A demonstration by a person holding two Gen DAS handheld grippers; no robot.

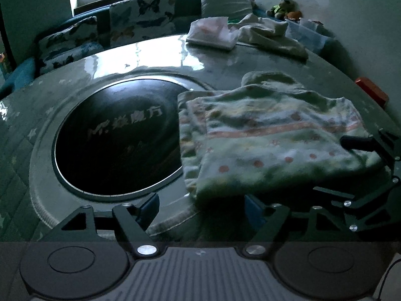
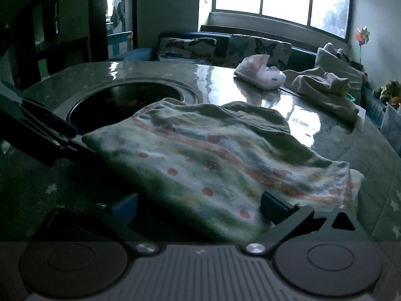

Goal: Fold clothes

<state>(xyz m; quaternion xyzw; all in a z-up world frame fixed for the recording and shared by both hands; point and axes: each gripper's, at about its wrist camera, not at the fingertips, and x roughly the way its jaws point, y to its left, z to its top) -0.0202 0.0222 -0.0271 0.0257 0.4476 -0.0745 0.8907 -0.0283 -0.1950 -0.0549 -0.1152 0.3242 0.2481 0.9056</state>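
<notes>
Fleecy folded garment (image 1: 270,138) — claws both open.

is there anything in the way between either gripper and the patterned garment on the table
Nothing visible. The pastel striped, dotted garment lies folded on the glossy table; the open right gripper sits at its near edge, the open left gripper at its corner. The tissue pack lies far behind.
</notes>
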